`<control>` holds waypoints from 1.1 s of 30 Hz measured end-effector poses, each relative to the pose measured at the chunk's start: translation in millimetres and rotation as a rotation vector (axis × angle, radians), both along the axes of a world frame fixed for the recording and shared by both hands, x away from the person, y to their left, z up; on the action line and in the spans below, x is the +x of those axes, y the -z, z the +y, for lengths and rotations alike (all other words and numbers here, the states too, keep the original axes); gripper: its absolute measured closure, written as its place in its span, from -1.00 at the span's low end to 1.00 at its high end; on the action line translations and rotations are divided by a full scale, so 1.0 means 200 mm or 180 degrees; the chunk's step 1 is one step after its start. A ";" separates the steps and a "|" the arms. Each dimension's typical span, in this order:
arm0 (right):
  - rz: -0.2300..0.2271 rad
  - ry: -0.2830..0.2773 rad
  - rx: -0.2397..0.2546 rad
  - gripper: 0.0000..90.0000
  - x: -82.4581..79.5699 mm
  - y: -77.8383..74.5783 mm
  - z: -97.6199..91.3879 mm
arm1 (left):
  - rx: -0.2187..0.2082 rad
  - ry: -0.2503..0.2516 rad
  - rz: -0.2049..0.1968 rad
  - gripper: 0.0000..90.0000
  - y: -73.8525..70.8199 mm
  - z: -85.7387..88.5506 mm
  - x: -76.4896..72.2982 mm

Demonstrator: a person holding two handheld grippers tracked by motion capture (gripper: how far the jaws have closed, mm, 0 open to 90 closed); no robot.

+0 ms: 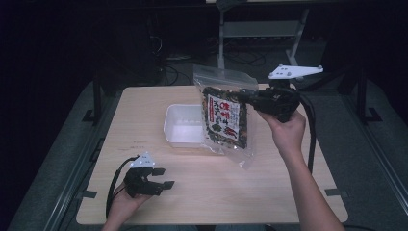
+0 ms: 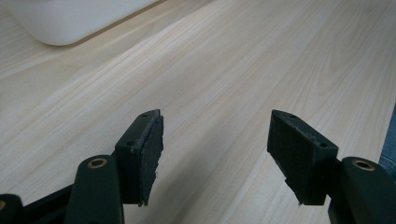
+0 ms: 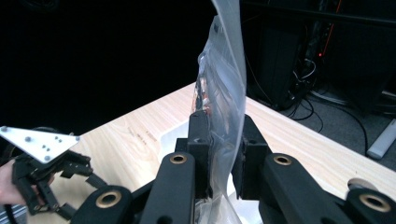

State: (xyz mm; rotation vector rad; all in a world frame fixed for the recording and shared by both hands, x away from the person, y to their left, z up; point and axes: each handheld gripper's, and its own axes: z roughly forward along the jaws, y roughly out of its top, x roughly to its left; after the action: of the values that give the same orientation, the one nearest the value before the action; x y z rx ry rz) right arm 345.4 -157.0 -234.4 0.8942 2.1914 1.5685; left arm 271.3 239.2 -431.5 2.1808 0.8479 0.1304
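Two grippers | right gripper (image 1: 248,97) clamping clear zip bag of snacks (image 1: 224,115) above white plastic tub (image 1: 182,126) | left gripper (image 1: 163,178) resting apart, empty | risk: slick film slipping, bag dropping beside tub

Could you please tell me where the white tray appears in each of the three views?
High view: the tray sits mid-table, partly behind the clear snack bag that the right gripper holds up.
Left gripper view: its rounded corner is at top left, beyond the open fingers.
Right gripper view: a strip of its rim is at centre, left of the fingers clamped on the bag.
Shared landmark: the wooden table.
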 end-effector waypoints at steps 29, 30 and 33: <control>-0.0344 0.0205 0.0093 0.75 0.29 0.06 0.35 | -0.0086 -0.0094 -0.0038 -0.29 -0.01 0.07 0.00; -0.0350 0.0204 0.0108 0.75 0.30 0.07 0.36 | -0.0086 -0.0094 -0.0038 -0.29 -0.01 0.07 0.00; -0.0368 0.0211 0.0156 0.75 0.32 0.08 0.39 | -0.0102 -0.0106 -0.0033 -0.30 -0.01 0.08 0.00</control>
State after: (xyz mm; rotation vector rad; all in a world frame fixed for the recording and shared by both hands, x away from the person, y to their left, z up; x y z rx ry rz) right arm 409.3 -78.5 -250.0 0.8587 2.0316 1.6073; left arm 270.8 254.4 -430.4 2.1352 0.8750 0.1435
